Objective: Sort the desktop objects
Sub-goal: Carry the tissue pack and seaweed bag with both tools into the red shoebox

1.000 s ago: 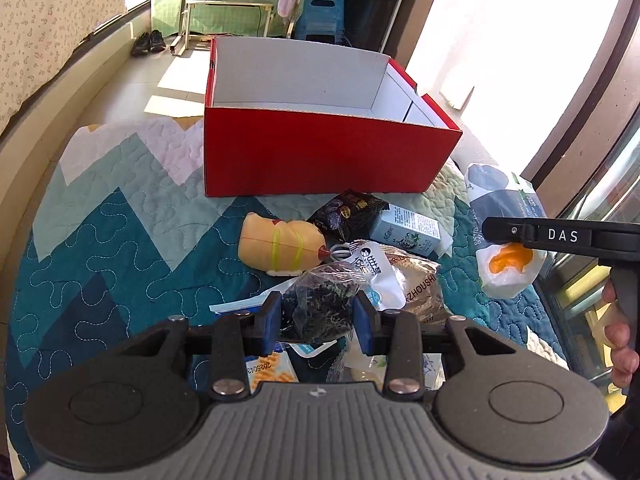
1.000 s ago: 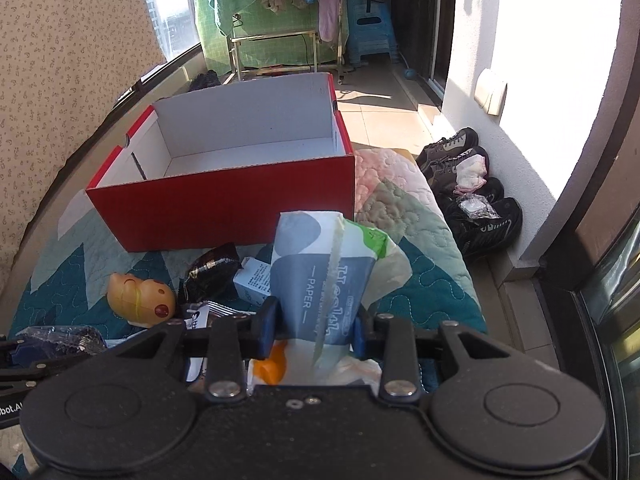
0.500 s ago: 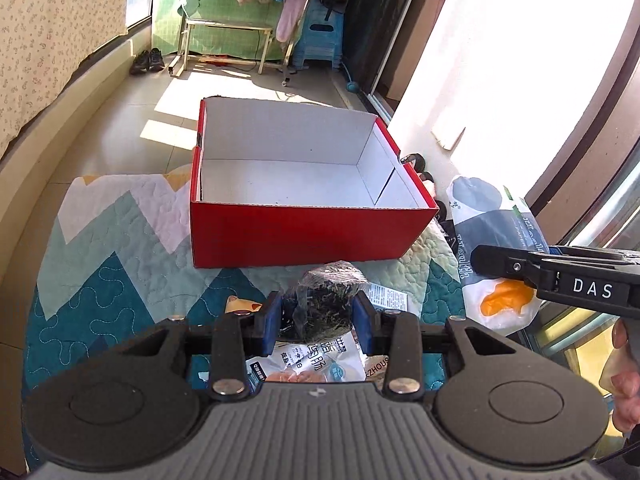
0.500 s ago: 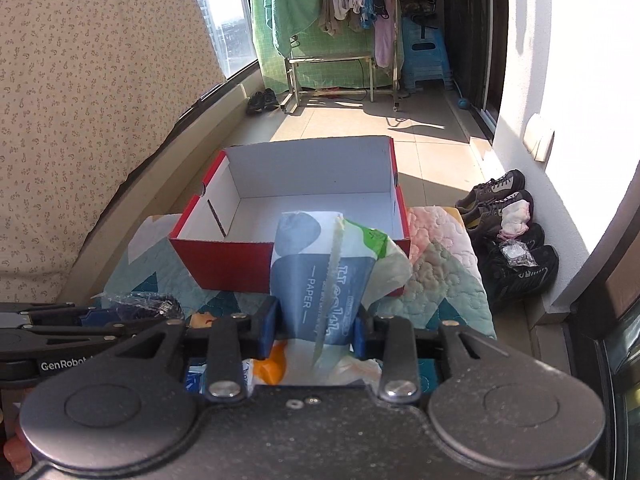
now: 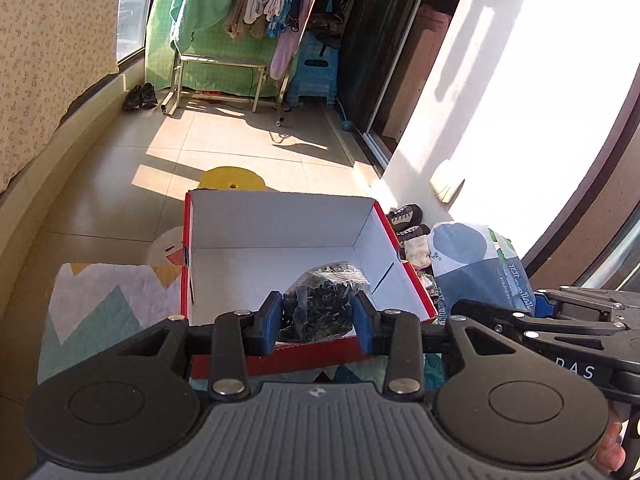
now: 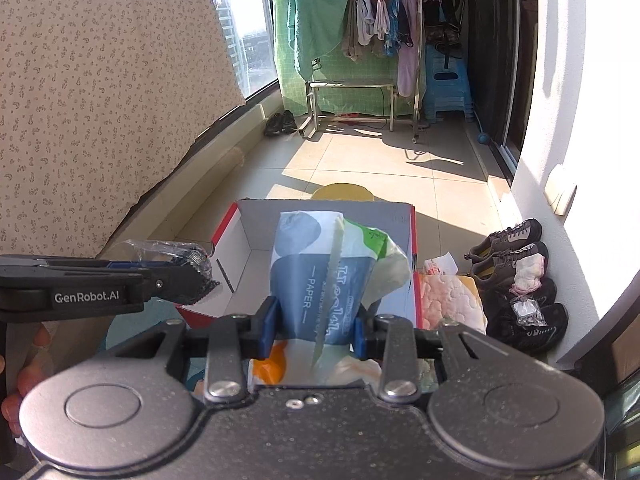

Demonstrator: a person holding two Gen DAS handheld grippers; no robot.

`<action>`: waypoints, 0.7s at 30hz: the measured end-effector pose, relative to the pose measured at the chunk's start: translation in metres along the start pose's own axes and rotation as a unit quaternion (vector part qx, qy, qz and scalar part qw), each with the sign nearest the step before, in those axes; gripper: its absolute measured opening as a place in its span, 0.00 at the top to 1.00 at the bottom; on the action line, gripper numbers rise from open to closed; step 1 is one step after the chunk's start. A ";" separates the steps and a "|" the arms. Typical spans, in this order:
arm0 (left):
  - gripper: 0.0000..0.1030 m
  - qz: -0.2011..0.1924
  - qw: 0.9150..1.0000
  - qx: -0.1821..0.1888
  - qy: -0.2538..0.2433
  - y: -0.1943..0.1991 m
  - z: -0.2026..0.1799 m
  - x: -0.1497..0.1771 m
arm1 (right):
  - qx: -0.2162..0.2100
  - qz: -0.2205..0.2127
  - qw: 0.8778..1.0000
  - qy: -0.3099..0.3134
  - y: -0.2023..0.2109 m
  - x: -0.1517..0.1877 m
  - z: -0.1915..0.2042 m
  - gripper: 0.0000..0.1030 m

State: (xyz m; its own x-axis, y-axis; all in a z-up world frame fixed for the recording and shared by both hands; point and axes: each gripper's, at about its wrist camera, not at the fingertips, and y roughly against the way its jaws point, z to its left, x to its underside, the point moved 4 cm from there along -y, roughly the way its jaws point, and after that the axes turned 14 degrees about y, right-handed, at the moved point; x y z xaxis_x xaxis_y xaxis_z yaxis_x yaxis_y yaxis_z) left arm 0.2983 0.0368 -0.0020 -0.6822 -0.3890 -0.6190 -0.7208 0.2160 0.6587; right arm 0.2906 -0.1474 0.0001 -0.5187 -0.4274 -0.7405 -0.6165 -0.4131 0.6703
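Gripping a dark bag and tissue pack, both tongs hover over a red box on quilt.

Red box on quilted mat

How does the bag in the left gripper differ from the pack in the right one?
The clear bag in the left gripper is a rounded lump of dark bits; the tissue pack in the right gripper is taller, printed blue and white. The bag bears no visible lettering; the pack reads PAPER. Both are clamped, held at the red box.
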 end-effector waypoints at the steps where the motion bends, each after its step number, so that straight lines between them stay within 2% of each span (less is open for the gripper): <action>1: 0.65 0.001 1.000 -0.001 -0.001 -0.006 0.000 -0.004 | 0.000 0.002 1.000 -0.002 -0.004 -0.003 -0.003 0.66; 13: 0.65 0.044 0.999 -0.015 -0.015 -0.076 0.011 -0.038 | 0.014 0.020 1.000 0.001 -0.068 -0.018 -0.018 0.66; 21: 0.65 0.094 0.994 -0.034 -0.041 -0.132 0.023 -0.038 | 0.009 0.035 0.999 -0.005 -0.119 -0.016 -0.030 0.66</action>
State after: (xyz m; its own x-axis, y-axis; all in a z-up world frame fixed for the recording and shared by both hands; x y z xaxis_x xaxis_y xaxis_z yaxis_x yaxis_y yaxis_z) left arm 0.4160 0.0441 -0.0753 -0.8135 -0.2725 -0.5138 -0.5720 0.2149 0.7916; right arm 0.3899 -0.1151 -0.0661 -0.5666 -0.4474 -0.6920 -0.5893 -0.3670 0.7198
